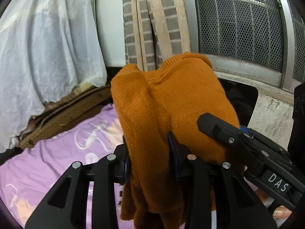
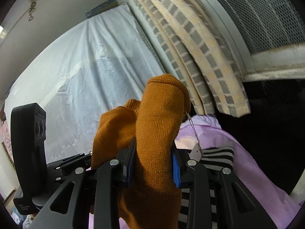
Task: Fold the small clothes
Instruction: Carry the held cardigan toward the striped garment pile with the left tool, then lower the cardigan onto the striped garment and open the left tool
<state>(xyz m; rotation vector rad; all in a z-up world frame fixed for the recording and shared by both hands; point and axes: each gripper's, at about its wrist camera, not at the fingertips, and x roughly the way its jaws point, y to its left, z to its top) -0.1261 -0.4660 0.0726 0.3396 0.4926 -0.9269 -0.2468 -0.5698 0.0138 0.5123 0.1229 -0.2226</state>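
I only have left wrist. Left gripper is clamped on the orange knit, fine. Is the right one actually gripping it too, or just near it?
Observer: Gripping. In the right wrist view the right gripper is shut on the orange knit garment, with fabric bunched between both pads.
Operator: Anything else on the bed I can't see?
Observer: Yes, a black-and-white striped garment lies on the purple sheet, just right of the right gripper.
Operator: Any tag on the orange piece?
Observer: A small white tag hangs on a thin string from its right edge, over the striped garment.
Operator: Left side confirmed?
Observer: The left gripper is shut on the same garment.
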